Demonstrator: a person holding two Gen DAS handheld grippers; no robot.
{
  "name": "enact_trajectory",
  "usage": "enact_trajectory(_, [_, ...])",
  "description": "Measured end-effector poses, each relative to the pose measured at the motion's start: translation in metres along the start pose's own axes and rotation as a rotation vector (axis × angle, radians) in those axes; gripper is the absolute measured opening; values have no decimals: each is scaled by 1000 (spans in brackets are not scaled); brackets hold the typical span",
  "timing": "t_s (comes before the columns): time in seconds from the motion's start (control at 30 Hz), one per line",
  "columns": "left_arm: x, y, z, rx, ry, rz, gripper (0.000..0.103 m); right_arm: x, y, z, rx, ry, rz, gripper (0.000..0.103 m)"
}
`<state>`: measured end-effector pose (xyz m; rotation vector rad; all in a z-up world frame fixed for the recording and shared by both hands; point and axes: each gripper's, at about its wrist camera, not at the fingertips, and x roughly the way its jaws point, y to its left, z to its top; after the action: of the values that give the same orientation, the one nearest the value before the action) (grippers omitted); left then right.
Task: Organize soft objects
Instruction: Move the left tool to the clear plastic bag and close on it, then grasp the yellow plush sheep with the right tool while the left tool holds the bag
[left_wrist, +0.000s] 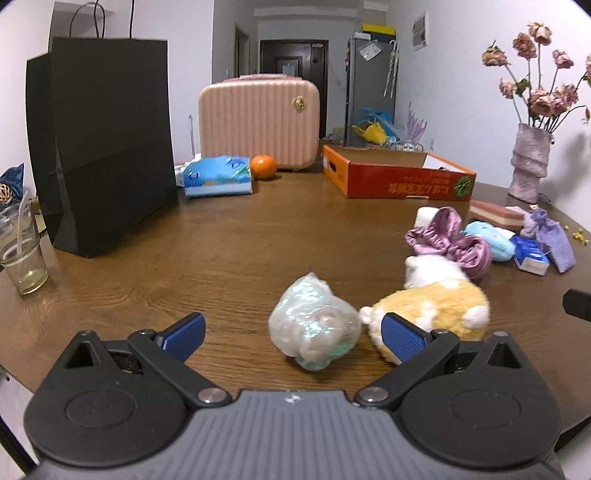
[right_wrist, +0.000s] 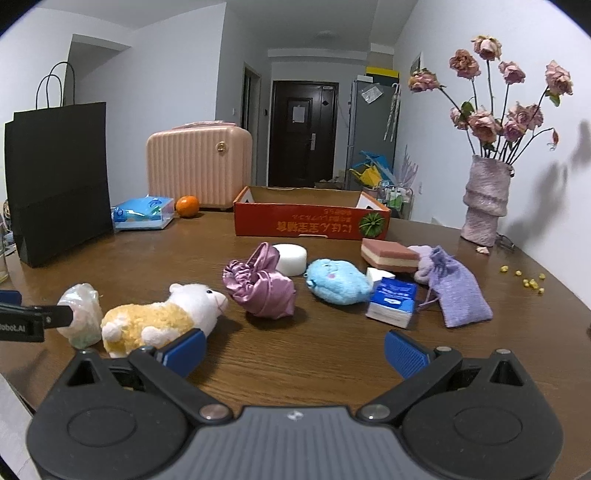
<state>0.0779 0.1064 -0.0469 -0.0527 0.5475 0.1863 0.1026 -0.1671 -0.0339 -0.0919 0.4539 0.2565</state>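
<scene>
My left gripper (left_wrist: 293, 338) is spread wide and empty, with the shiny wrapped bundle (left_wrist: 314, 326) sitting between its fingers, kinda blurry. Its right finger hides part of the sheep plush (left_wrist: 439, 306). My right gripper (right_wrist: 295, 350) is released too, over bare table (right_wrist: 314, 354); the sheep plush is at its left fingertip. Plenty of open wood towards the red box (right_wrist: 310, 218).

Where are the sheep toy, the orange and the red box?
sheep toy (right_wrist: 162, 317), right wrist view, on its yellow woolly back.
orange (right_wrist: 187, 205), right wrist view, on the middle of the fruit.
red box (right_wrist: 310, 223), right wrist view, on its front wall with the printing.
</scene>
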Motion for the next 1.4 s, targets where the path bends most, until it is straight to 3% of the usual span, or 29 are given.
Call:
enact_trajectory(0.17, [22,8,4,-21,25,15,103,16,0,3,26,10,9,103])
enact_trajectory(0.57, [69,12,7,-31,69,-27,103,52,9,6,33,58,10,103])
enact_trajectory(0.77, [80,12,4,-26,96,-70,78,59,17,7,31,68,13,103])
enact_trajectory(0.93, [77,13,1,-17,72,-87,55,60,25,6,21,72,20,103])
enact_trajectory(1.03, [75,14,0,-18,65,-95,50,58,28,6,17,68,21,103])
enact_trajectory(1.4, [55,26,-4,-28,15,-94,50,45,43,8,12,44,37,103])
